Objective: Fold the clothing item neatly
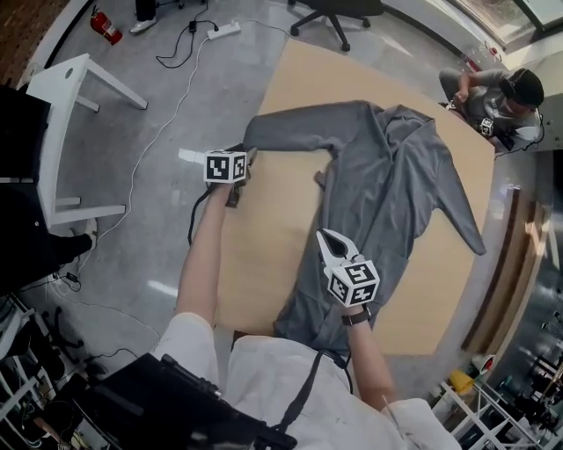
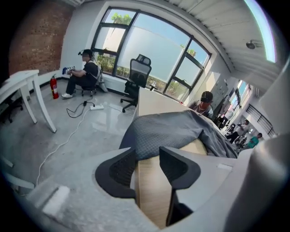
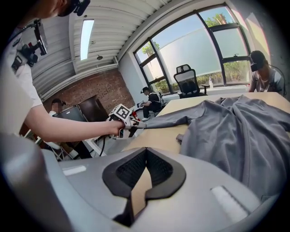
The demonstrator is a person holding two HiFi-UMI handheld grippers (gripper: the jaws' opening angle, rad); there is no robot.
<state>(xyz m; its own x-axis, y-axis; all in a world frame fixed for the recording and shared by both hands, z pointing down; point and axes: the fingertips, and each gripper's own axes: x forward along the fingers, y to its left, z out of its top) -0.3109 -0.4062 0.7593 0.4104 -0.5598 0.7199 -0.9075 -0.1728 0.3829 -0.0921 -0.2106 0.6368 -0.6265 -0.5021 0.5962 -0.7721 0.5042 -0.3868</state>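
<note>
Sleeve grab, fold barely begun

Your left gripper (image 2: 147, 156) has its fingers spread wide and empty. The sleeve (image 2: 167, 131) of the grey garment (image 1: 387, 176) lies just beyond their tips at the worktop (image 1: 264, 255) edge (not pinched yet). Next, likely, reach in and close on it. Your right gripper (image 3: 144, 156) is closed tight on nothing, with the garment's body just right of its fingers.

Clothing item (image 1: 387, 176) is showing plain grey, fine waffle texture; table (image 1: 264, 264) is reading pale tan; extinguisher (image 1: 106, 26) red, floor (image 1: 158, 132) grey.

Bare tabletop (image 1: 268, 242) beside spread garment (image 1: 387, 185)
</note>
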